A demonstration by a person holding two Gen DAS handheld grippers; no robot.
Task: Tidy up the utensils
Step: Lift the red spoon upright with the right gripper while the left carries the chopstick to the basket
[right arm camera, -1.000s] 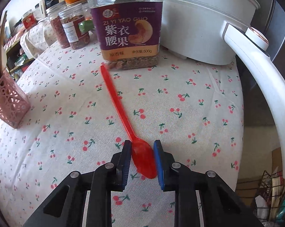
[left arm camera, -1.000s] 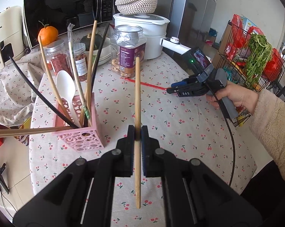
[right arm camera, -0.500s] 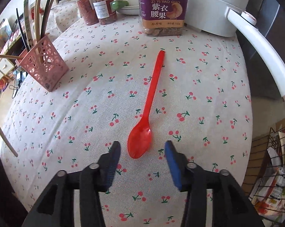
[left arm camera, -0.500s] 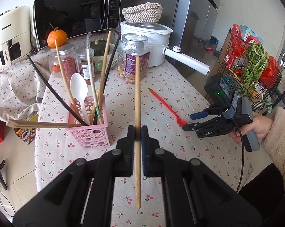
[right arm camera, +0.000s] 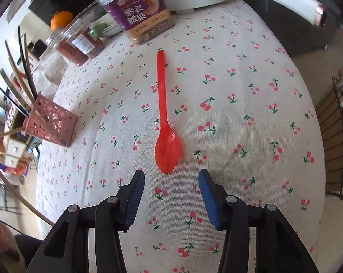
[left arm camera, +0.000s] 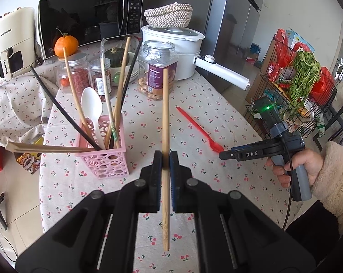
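Left tool [left arm camera: 165, 159] pinches a bamboo chopstick [left arm camera: 165, 122] upright — pink utensil basket [left arm camera: 103, 157] just left, nut jar [left arm camera: 157, 72] beyond. Red spoon [right arm camera: 164, 122] lies flat on the tabletop [right arm camera: 239, 104] before the right tool [right arm camera: 171, 182], spread wide, untouched.

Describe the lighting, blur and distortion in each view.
Left wrist view: daylit and sharp, with fisheye bending and dark corners; the bamboo chopstick in the left gripper stays crisp. Right wrist view: tilted, softer at the edges, the tablecloth bulging, the red spoon sharp ahead of the open right gripper.
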